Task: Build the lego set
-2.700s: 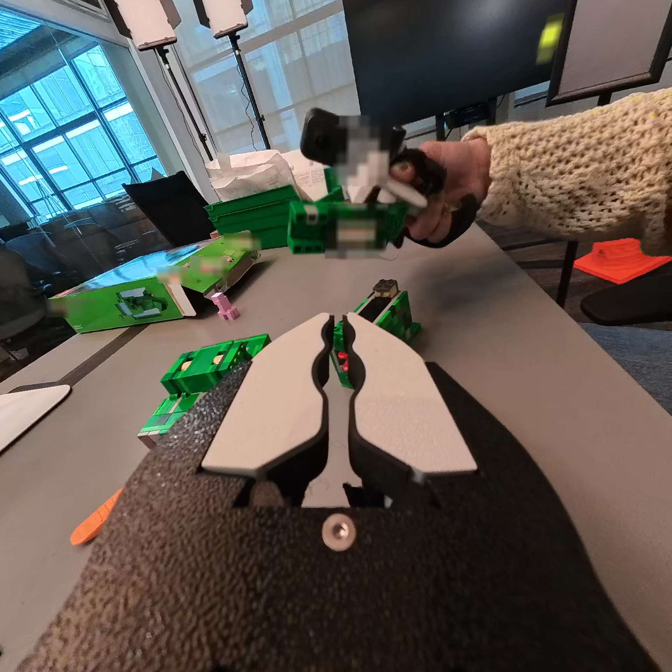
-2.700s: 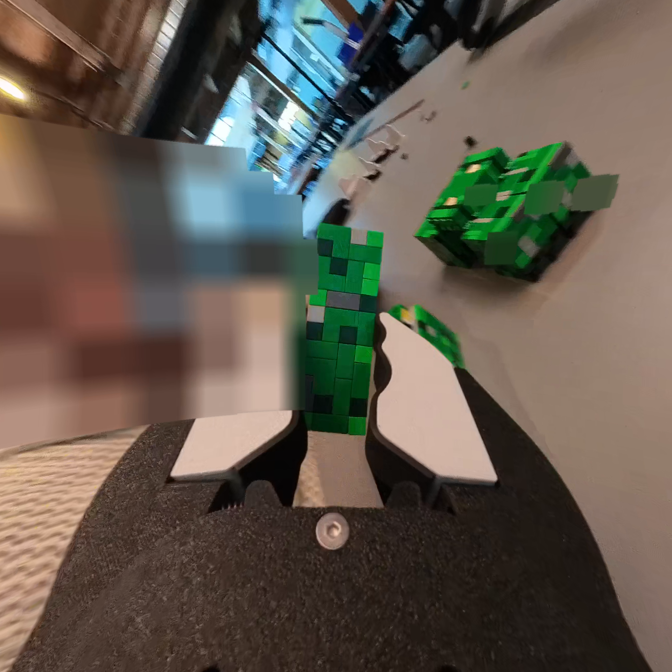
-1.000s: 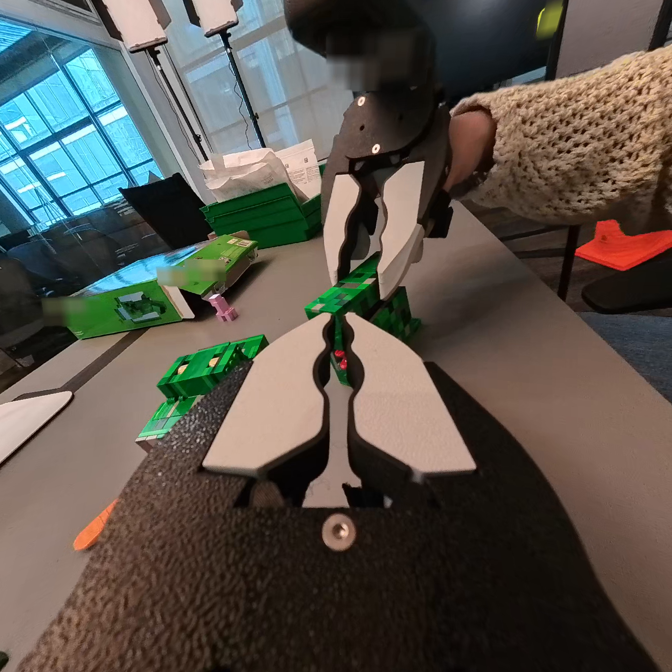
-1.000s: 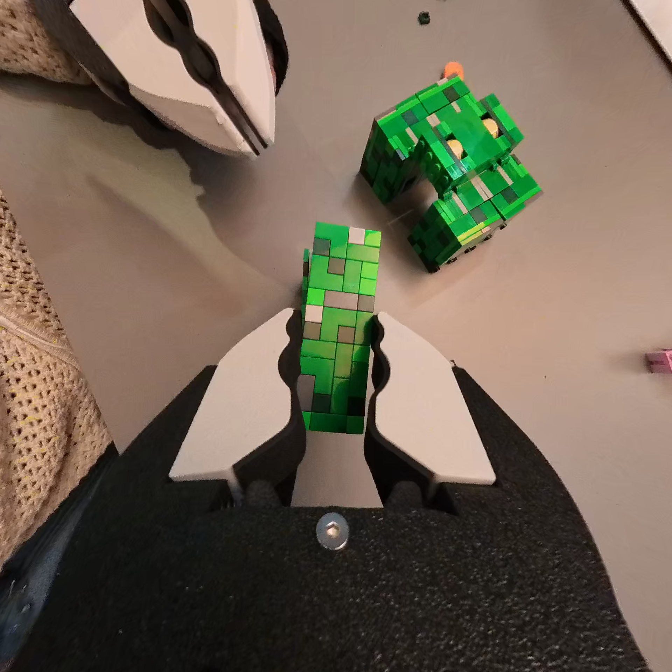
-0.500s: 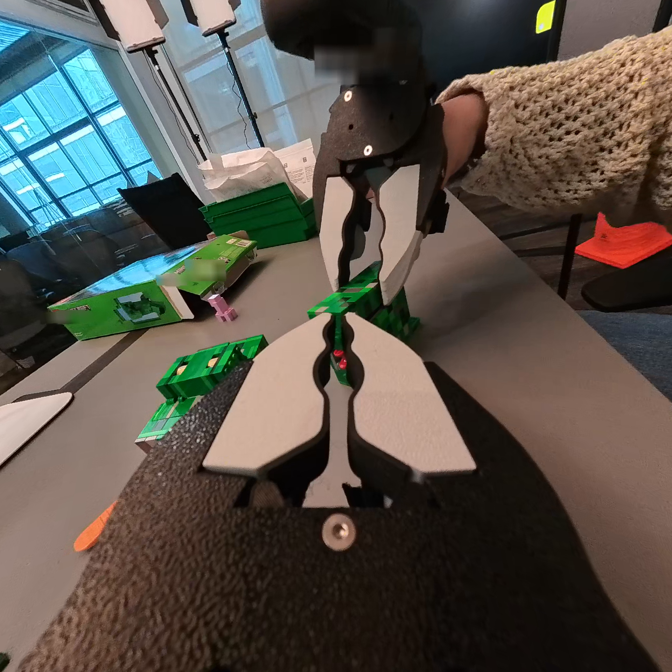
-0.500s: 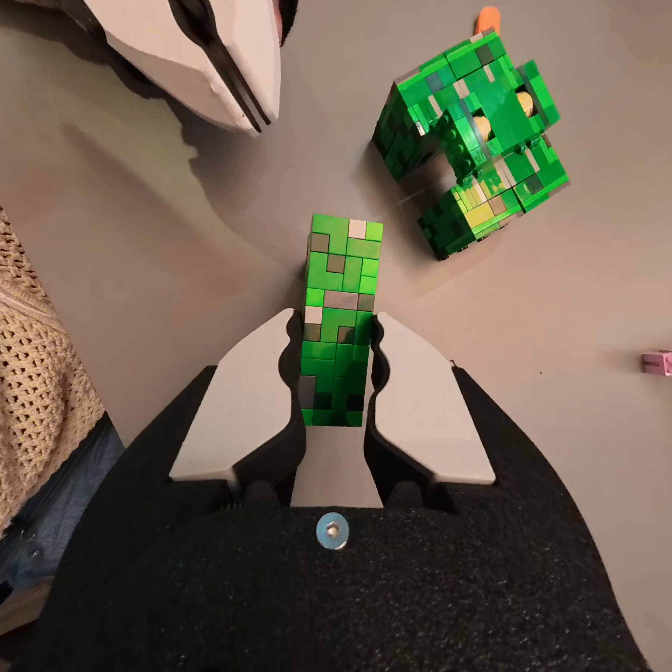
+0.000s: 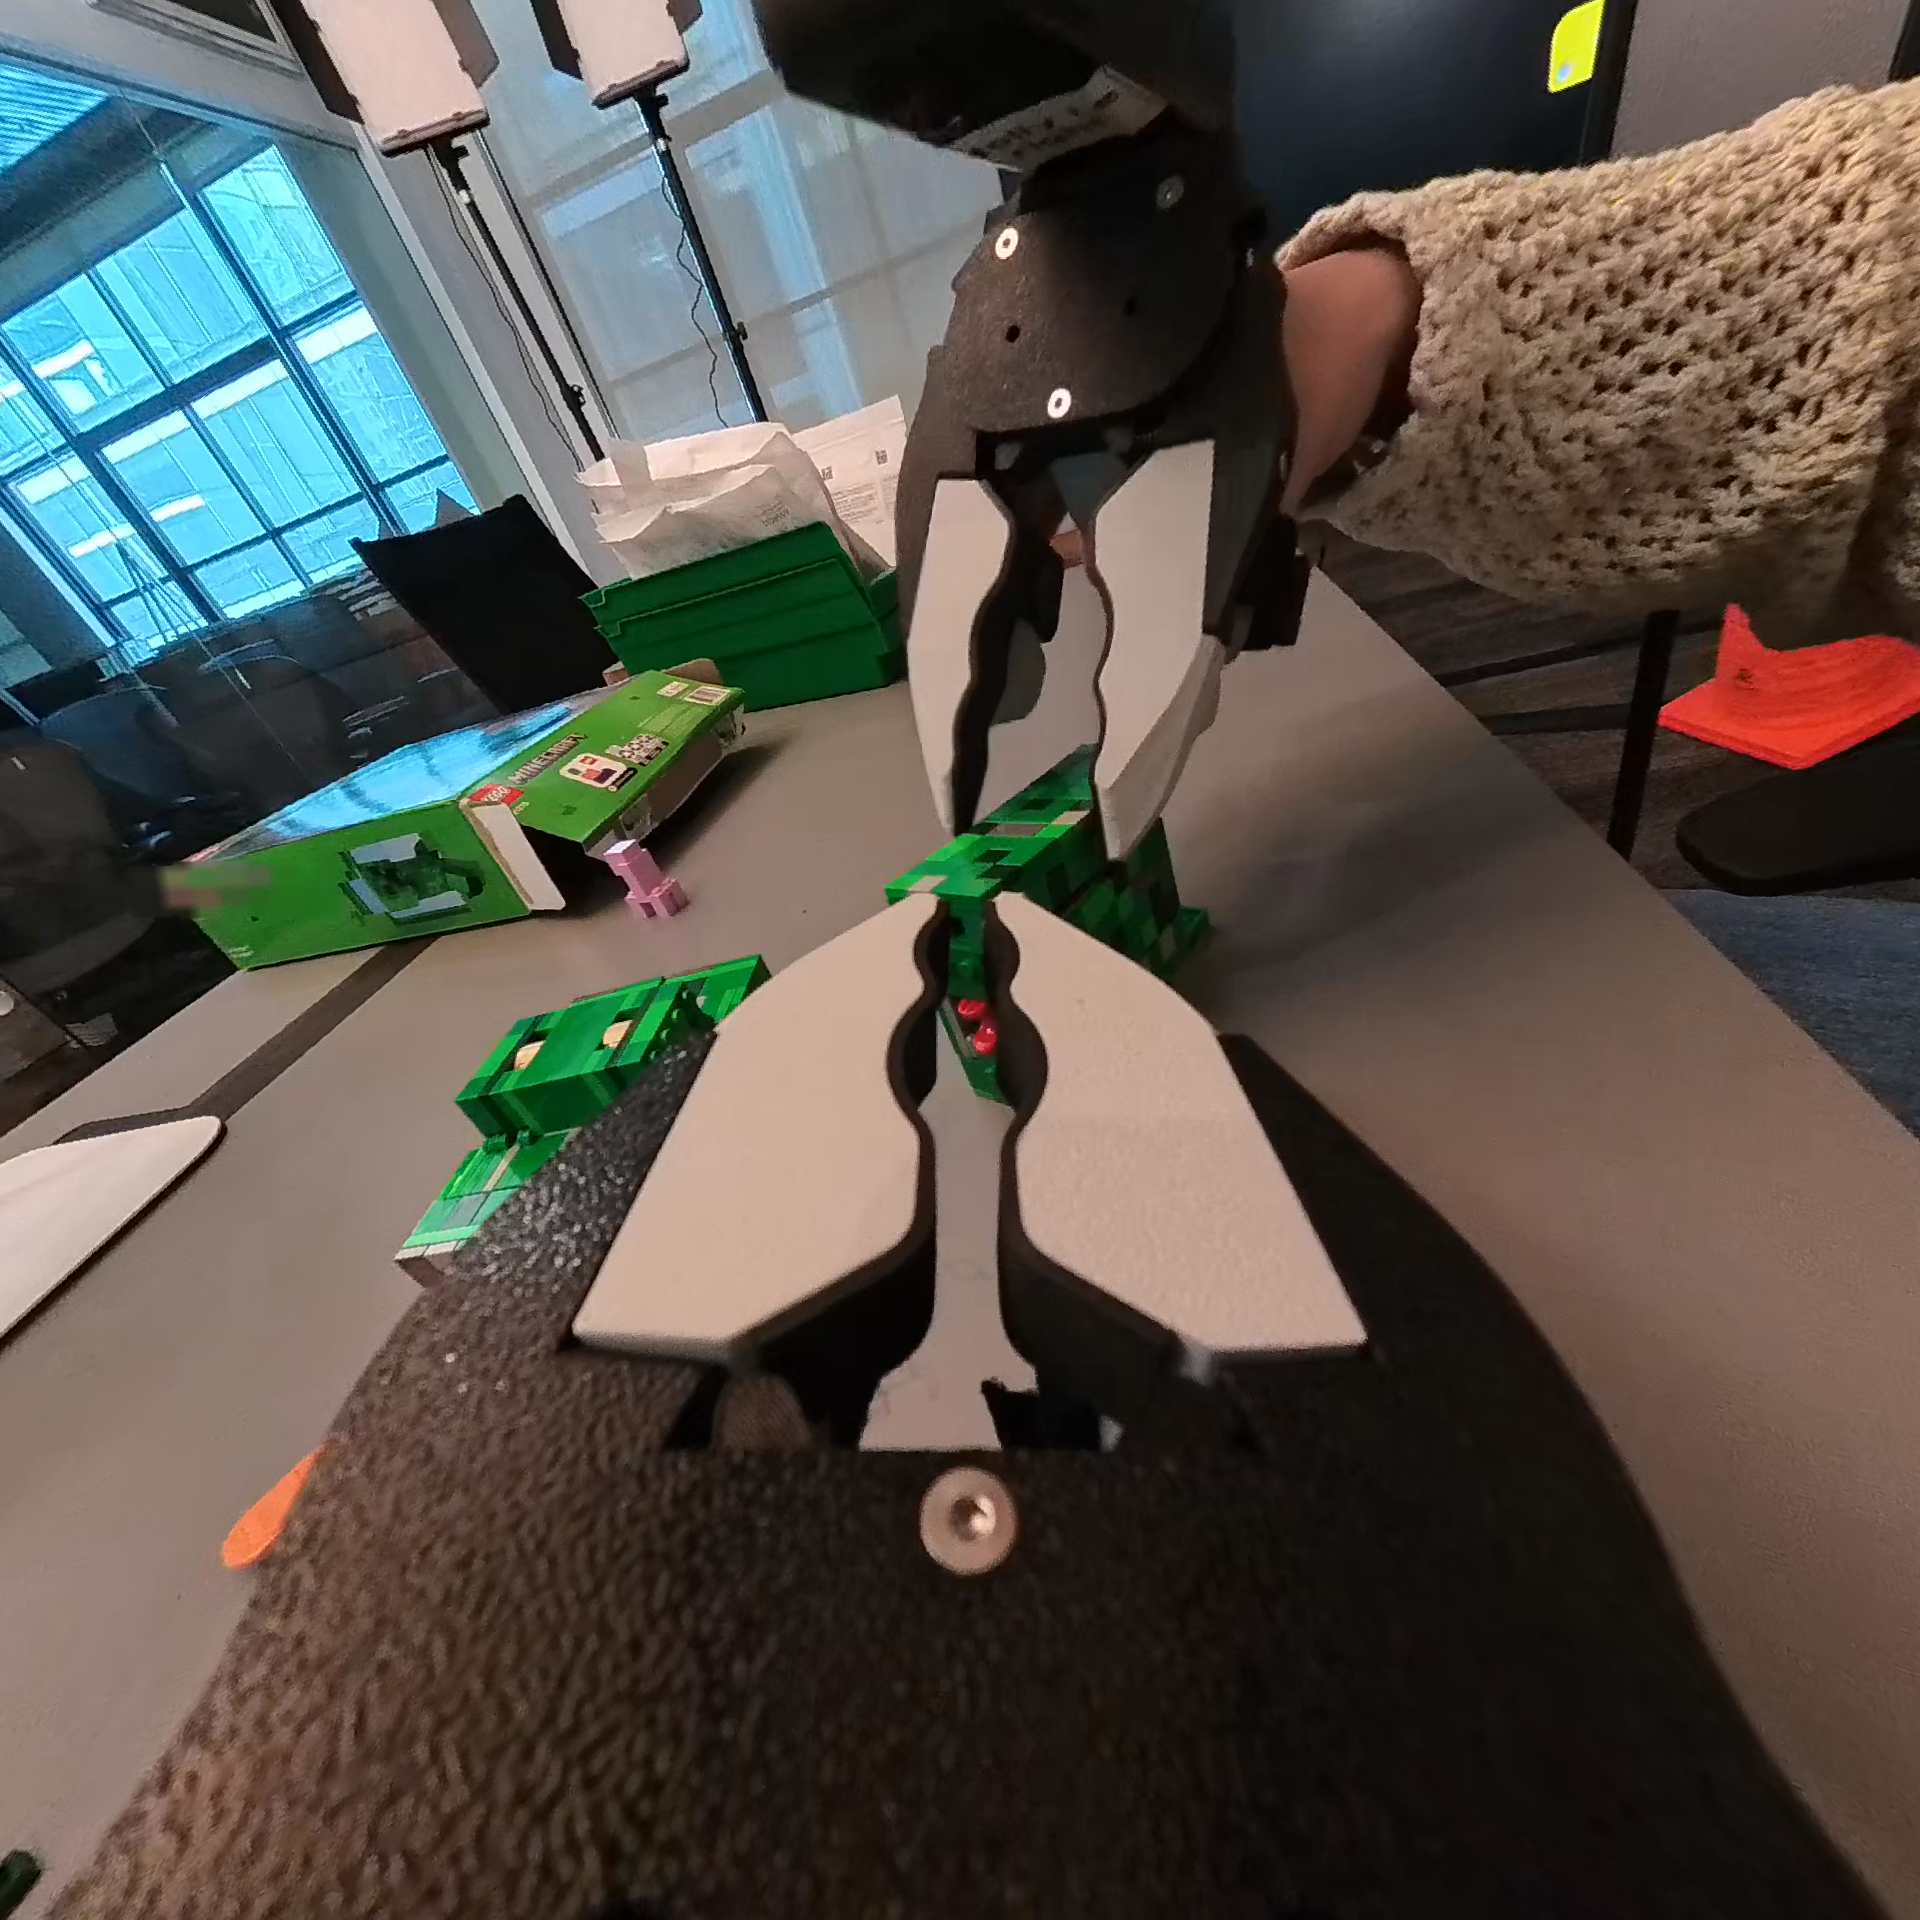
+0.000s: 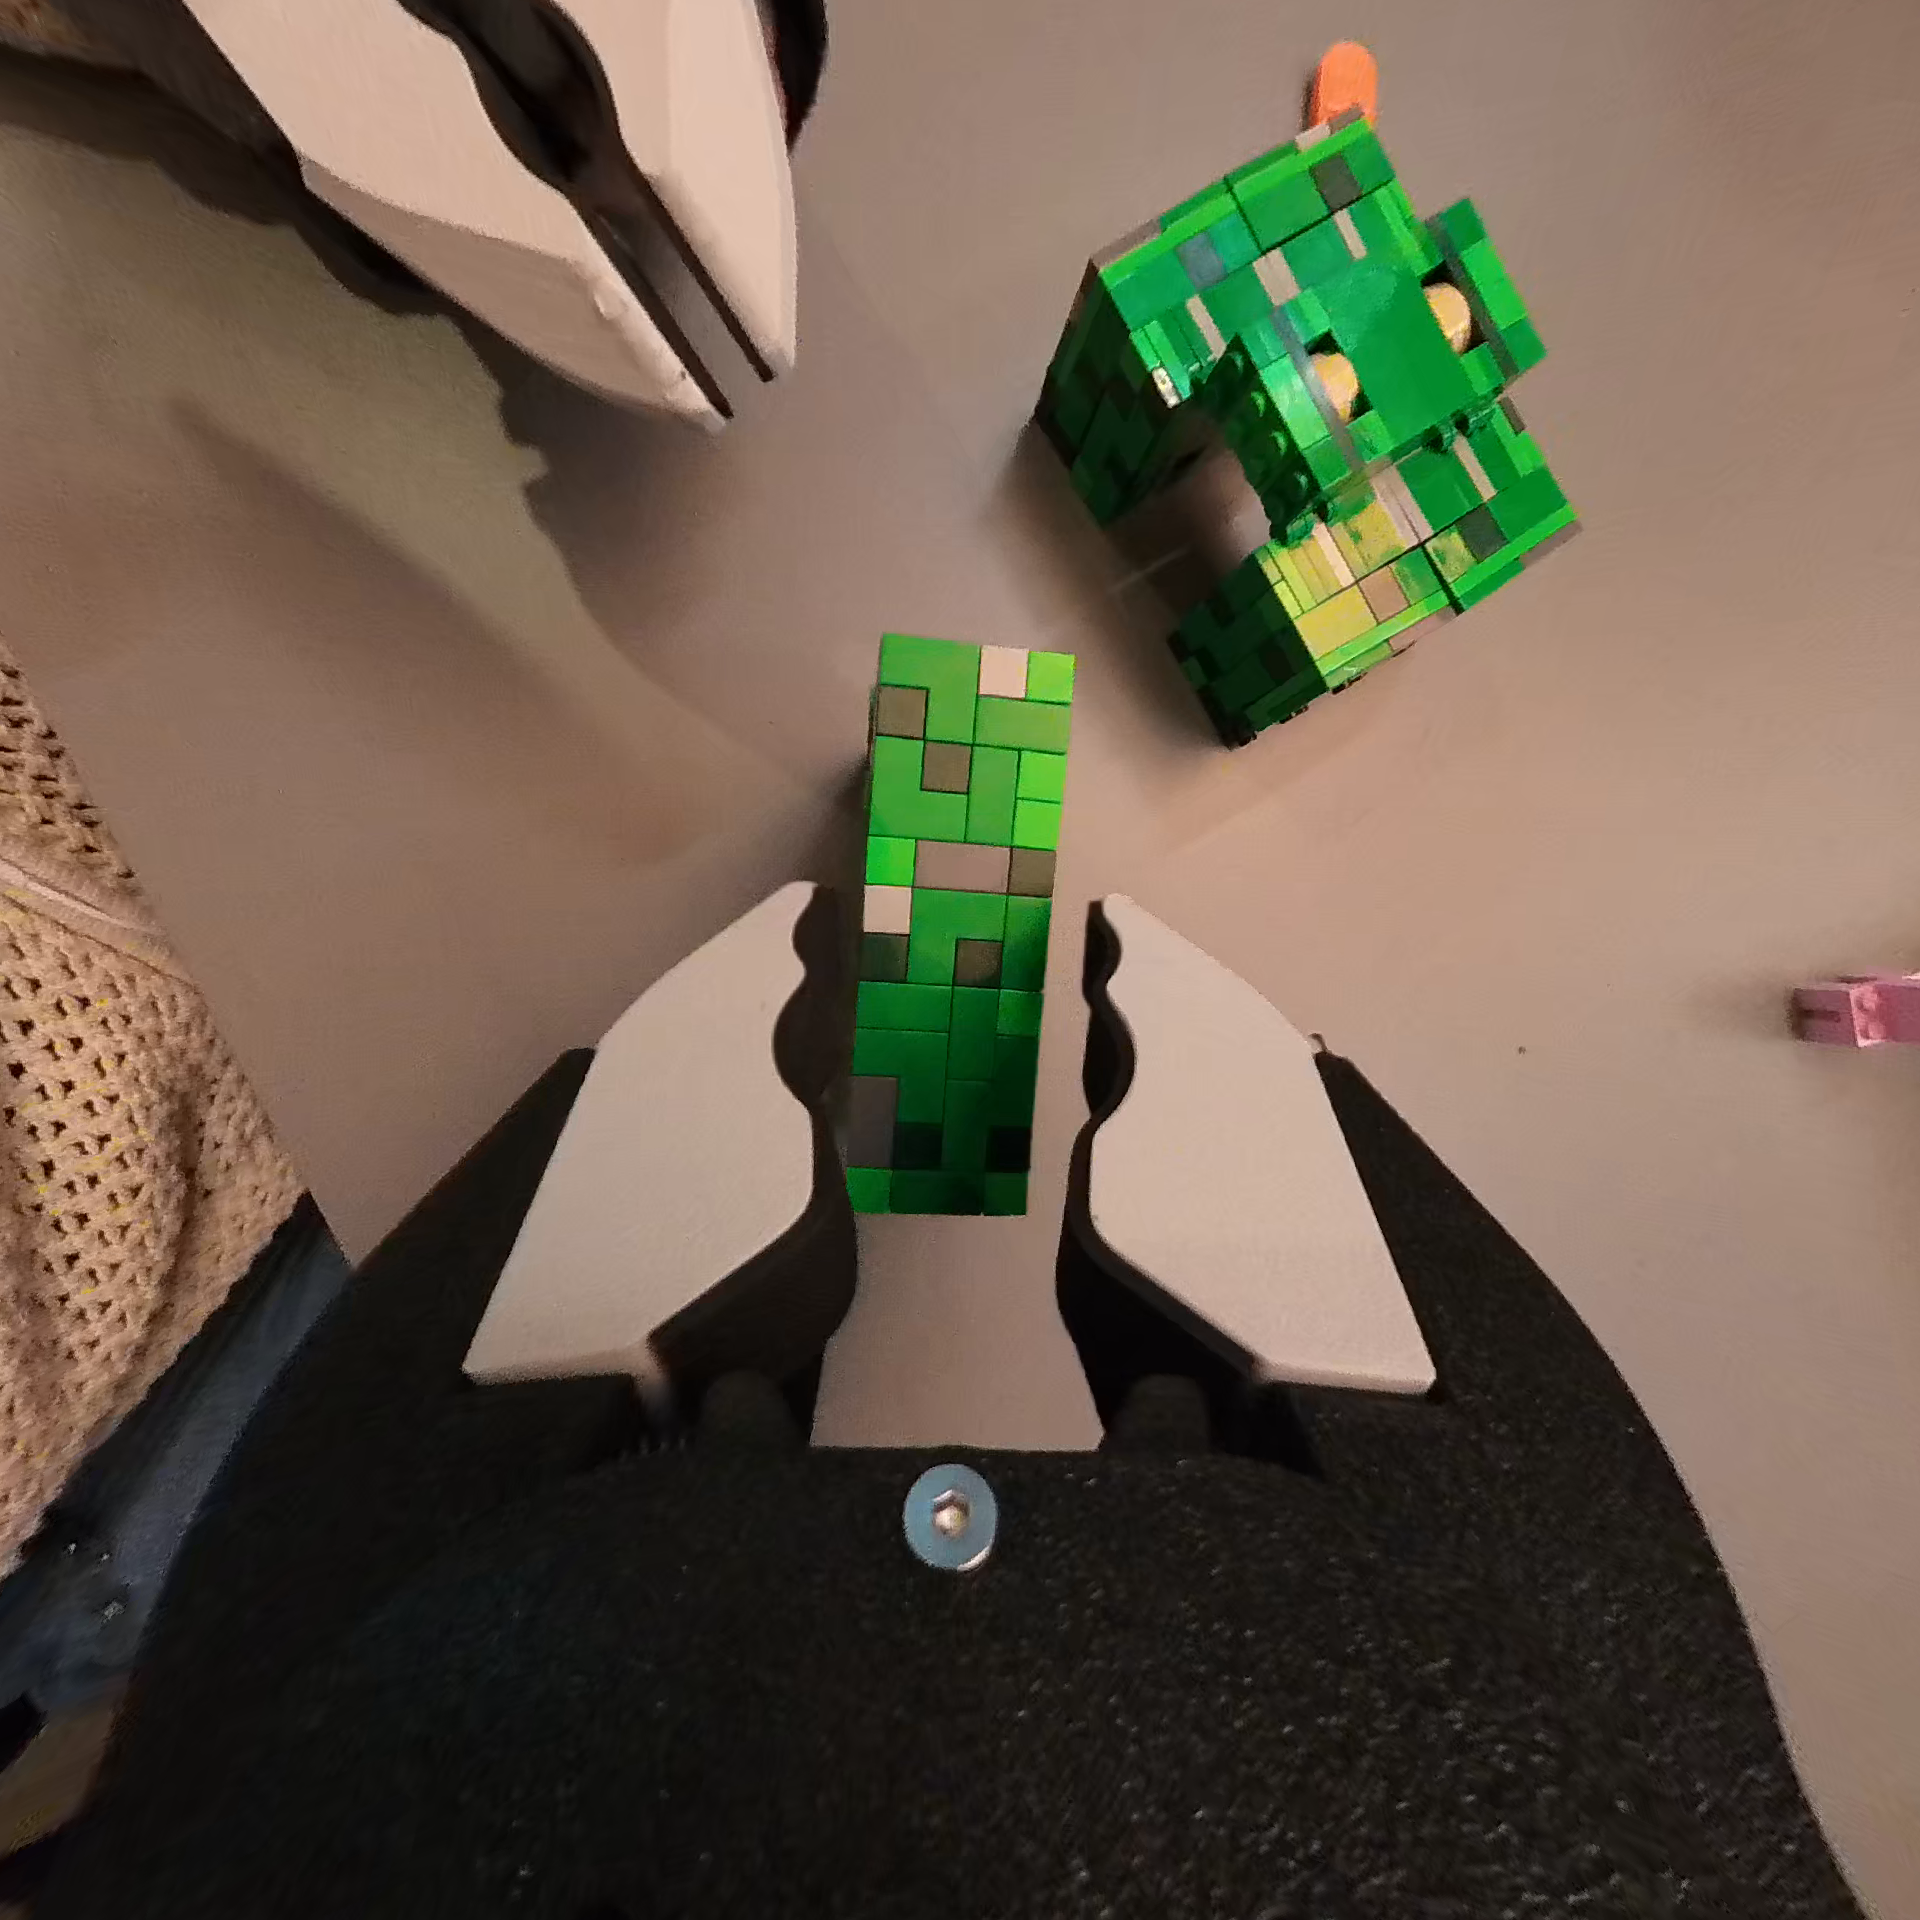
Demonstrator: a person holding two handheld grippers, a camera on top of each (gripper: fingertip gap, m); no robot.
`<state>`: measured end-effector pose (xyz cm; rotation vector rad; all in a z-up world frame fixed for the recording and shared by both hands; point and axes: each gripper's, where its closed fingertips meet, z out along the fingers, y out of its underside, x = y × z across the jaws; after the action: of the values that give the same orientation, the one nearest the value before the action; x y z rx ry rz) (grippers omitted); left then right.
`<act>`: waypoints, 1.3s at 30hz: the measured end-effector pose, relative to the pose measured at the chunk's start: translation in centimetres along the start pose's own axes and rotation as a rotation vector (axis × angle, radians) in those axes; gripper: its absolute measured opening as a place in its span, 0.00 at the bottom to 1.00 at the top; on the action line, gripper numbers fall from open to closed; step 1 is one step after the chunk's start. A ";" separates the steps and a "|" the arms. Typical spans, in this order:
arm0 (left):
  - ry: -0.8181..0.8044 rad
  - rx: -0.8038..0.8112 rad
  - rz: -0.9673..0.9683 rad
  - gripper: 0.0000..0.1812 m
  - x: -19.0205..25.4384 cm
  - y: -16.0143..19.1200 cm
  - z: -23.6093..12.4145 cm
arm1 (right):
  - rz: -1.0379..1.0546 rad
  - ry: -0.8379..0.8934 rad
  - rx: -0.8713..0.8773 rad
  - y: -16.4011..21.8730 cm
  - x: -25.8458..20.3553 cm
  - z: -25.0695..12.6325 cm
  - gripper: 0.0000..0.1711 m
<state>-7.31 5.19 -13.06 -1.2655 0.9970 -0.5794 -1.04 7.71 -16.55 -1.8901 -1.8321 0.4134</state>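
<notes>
A tall green tiled lego build [image 8: 961,935] stands on the grey table [image 8: 1351,1039]. My right gripper [image 8: 956,899] points down over it. Its jaws are open, with a gap on each side of the build's tiled top. In the left wrist view the right gripper [image 7: 1034,831] straddles the build's top [image 7: 997,842]. My left gripper [image 7: 966,920] is shut, low over the table, with its tips just short of the build. Nothing shows between its fingers [image 8: 623,260] in the right wrist view.
A second green lego assembly [image 8: 1309,436] lies to one side; it also shows in the left wrist view [image 7: 613,1049]. A pink figure [image 7: 644,878], an orange tool [image 7: 270,1527], the green set box [image 7: 447,831], stacked green trays [image 7: 748,623] and a white board [image 7: 94,1195] are nearby. About 8 centimetres separates my left fingertips from my right.
My right gripper swung the tiled piece over and down onto the build in front of the left gripper, then opened its jaws and let go. The left gripper stayed put.
</notes>
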 end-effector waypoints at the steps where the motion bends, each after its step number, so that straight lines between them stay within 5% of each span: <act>1: 0.001 -0.001 0.000 0.03 0.0 0.0 0.0 | 0.006 -0.002 0.014 -0.2 0.0 -0.1 0.27; 27: -0.003 -0.003 0.008 0.03 0.0 0.1 0.0 | -0.008 0.025 -0.230 -0.2 0.2 0.3 0.20; 39: -0.013 0.000 0.001 0.03 -0.2 0.0 0.0 | -0.038 -0.009 -0.112 -2.7 0.1 1.3 0.23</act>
<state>-7.42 5.33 -13.04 -1.2670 0.9868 -0.5697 -4.00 7.93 -16.18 -1.9259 -1.9306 0.3134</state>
